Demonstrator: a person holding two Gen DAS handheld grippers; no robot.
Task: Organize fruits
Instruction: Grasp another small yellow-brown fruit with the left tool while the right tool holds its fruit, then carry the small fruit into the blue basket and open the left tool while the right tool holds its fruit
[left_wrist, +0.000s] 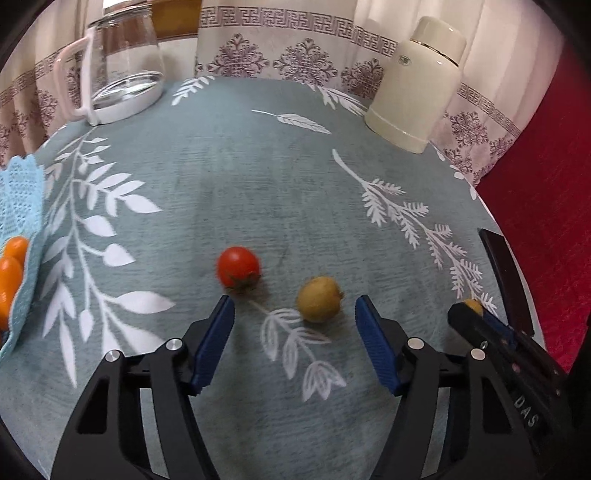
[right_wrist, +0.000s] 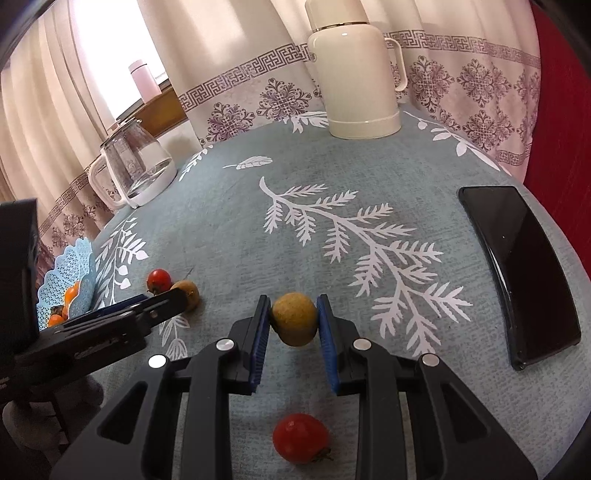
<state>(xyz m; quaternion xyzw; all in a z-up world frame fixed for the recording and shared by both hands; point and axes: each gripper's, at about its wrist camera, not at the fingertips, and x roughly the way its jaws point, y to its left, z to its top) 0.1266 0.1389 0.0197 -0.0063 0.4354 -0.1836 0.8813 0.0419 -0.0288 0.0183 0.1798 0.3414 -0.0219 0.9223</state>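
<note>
our right gripper (right_wrist: 293, 319) pinches a yellow fruit (right_wrist: 294, 318) just above the cloth (right_wrist: 369, 166), a tomato (right_wrist: 300, 442) lying loose beneath it. our left gripper (left_wrist: 294, 334), fingers spread, hovers near a second yellow fruit (left_wrist: 318, 299) and tomato (left_wrist: 238, 266). we should carry gently to the basket (right_wrist: 79, 273) at far left.

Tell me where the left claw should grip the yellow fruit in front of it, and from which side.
Grip the yellow fruit across its widest middle, coming straight forward and low along the tablecloth. It is round and lies just ahead of the open left claw, nearer its right finger. Shift slightly right to centre it; that also avoids the tomato on the left.
</note>
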